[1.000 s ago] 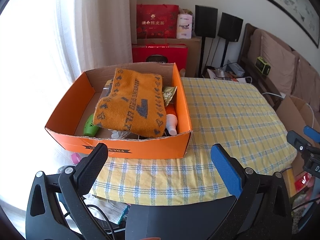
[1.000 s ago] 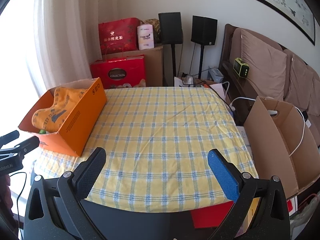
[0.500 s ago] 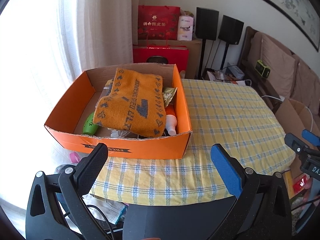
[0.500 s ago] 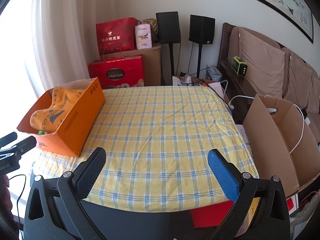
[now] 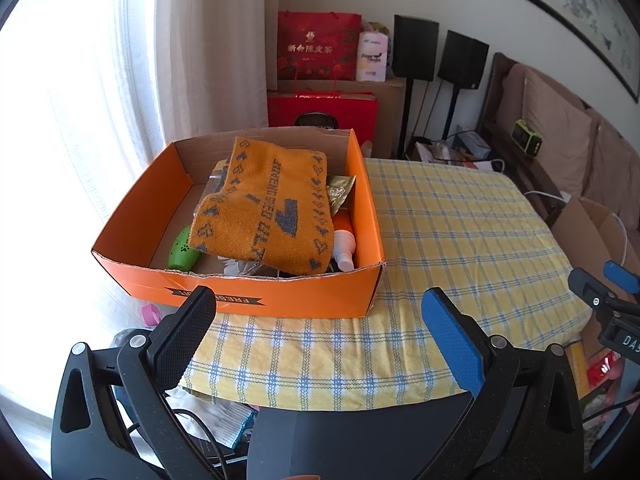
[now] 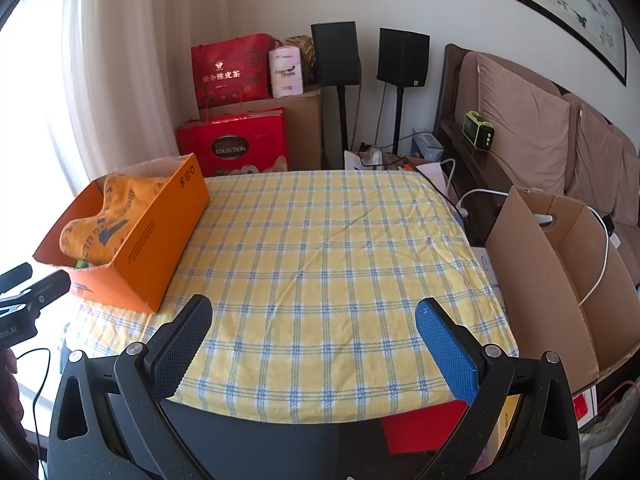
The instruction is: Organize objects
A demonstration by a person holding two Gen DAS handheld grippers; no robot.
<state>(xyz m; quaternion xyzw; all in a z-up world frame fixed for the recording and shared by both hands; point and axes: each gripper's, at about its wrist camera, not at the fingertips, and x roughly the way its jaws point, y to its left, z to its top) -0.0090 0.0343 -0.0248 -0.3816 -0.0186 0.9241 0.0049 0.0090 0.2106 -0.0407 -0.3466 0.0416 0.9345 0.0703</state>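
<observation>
Hovering: left gripper [image 5: 318, 326] just before the orange box [image 5: 280, 300], fingers spread, nothing held.
R gripper: right gripper [image 6: 314, 336] over near edge of the tablecloth [image 6: 320, 260], fingers spread wide, nothing held.
Box: sits on left end of cloth, by the curtain [image 5: 192, 60].
Inside box: orange towel [image 5: 268, 208] draped on top; green toy [image 5: 182, 250] at left, white bottle [image 5: 345, 246] at right wall.
Beside table: cardboard box [image 6: 560, 272], right side.
</observation>
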